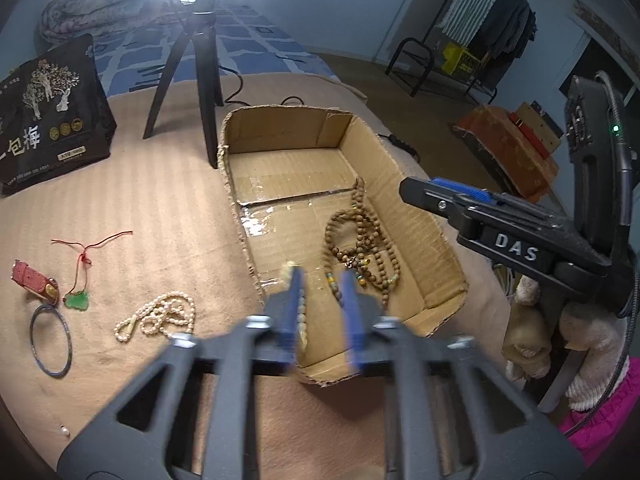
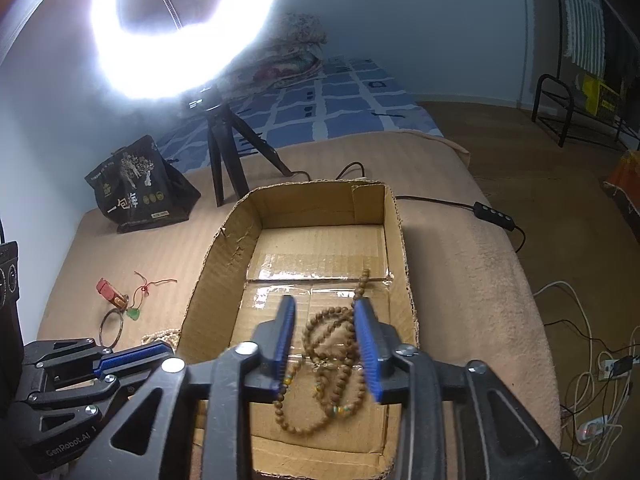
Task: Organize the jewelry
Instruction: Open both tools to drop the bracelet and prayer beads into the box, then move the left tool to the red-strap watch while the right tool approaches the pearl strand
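Observation:
A cardboard box [image 1: 404, 208] [image 2: 396, 240] lies on the tan blanket with a brown wooden bead necklace [image 1: 360, 244] [image 2: 332, 344] inside. My left gripper [image 1: 322, 276] is open over the box's near left corner, with a pale cream beaded piece [image 1: 300, 316] against its left finger. My right gripper [image 2: 325, 304] is open and empty above the brown beads; it also shows in the left wrist view [image 1: 436, 194]. On the blanket to the left lie a pearl necklace [image 1: 160, 316], a green pendant on red cord [image 1: 78, 302], a red strap [image 1: 34, 282] and a thin bangle [image 1: 52, 340].
A black printed bag [image 1: 52, 116] and a tripod [image 1: 196, 76] with a bright ring light [image 2: 180, 28] stand behind the box. A loose pearl [image 1: 64, 431] lies near the front. Cables [image 2: 580, 352] run down the bed's right side.

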A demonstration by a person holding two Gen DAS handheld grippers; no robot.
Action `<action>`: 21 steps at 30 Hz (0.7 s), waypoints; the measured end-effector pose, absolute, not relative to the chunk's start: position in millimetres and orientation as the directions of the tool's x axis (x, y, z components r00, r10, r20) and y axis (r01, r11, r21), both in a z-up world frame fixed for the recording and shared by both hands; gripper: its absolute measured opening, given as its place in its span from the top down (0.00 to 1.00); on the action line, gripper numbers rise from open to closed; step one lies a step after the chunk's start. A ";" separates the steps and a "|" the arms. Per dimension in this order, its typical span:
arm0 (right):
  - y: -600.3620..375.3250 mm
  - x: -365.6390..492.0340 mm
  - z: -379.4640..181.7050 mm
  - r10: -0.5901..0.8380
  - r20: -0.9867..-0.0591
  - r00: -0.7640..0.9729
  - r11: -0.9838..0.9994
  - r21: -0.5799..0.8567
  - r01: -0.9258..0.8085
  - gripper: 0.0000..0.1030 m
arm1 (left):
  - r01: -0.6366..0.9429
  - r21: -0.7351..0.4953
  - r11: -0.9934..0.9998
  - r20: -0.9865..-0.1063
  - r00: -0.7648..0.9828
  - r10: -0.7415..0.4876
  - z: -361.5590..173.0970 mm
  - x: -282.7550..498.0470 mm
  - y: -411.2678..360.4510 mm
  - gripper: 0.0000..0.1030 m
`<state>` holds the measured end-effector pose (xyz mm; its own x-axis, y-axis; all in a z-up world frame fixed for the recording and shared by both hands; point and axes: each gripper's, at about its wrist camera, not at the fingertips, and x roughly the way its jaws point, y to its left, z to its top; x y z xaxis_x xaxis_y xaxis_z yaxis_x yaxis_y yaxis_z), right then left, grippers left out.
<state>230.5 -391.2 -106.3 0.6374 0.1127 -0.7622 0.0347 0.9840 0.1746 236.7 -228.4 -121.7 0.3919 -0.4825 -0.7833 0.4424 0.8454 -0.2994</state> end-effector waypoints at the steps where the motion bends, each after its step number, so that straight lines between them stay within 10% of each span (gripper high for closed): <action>1: -391.2 229.9 -105.6 0.105 -0.761 0.641 0.985 0.170 0.040 0.49 | 0.442 -0.301 0.845 -0.779 0.397 -0.485 -121.2 236.0 -227.3 0.60; 8: -392.9 225.7 -99.3 0.067 -0.743 0.666 0.986 0.154 0.072 0.17 | 0.435 -0.271 0.859 -0.788 0.413 -0.457 -121.0 233.0 -221.4 0.60; 21: -391.8 220.5 -92.9 0.046 -0.734 0.678 0.985 0.147 0.093 0.06 | 0.418 -0.248 0.874 -0.798 0.423 -0.429 -116.8 226.7 -208.1 0.60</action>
<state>220.5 -391.8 -92.9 0.6780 0.0458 -0.7337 0.0929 0.9847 0.1473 226.7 -208.1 -116.8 0.4231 -0.4287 -0.7983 0.4184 0.8739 -0.2475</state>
